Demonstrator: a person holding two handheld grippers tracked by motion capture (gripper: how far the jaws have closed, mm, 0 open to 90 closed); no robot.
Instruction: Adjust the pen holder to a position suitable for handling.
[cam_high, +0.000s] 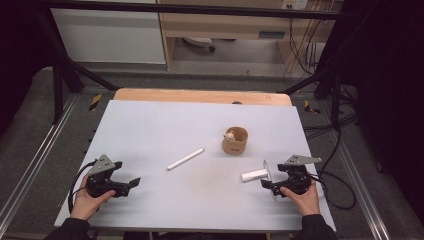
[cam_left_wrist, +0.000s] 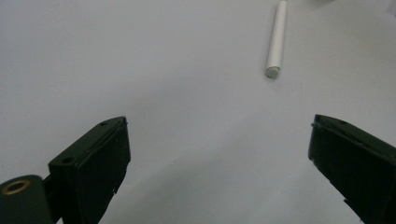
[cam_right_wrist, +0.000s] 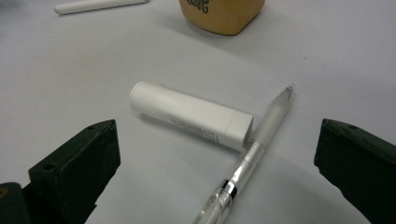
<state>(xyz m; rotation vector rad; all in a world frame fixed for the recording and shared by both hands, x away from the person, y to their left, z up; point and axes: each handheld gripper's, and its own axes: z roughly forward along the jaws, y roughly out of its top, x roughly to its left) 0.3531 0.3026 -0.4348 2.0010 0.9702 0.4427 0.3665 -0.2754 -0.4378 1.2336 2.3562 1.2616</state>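
Note:
A long white stick (cam_high: 185, 159) (cam_left_wrist: 276, 39) (cam_right_wrist: 100, 5) lies near the middle of the pale table (cam_high: 165, 125). A short white tube (cam_high: 254, 175) (cam_right_wrist: 189, 115) lies at the right, its capped end touching a clear pen (cam_high: 268, 175) (cam_right_wrist: 250, 154). A tan cup (cam_high: 235, 140) (cam_right_wrist: 222, 14) stands behind them with a small pale thing inside. My left gripper (cam_high: 131, 184) (cam_left_wrist: 219, 158) rests open at the front left, the stick well ahead of it. My right gripper (cam_high: 267, 186) (cam_right_wrist: 217, 163) is open at the front right, with the tube and pen just ahead between its jaws.
A wooden strip (cam_high: 202, 96) edges the table's far side. Black frame legs (cam_high: 57, 85) and cables (cam_high: 335, 150) stand around the table on the floor.

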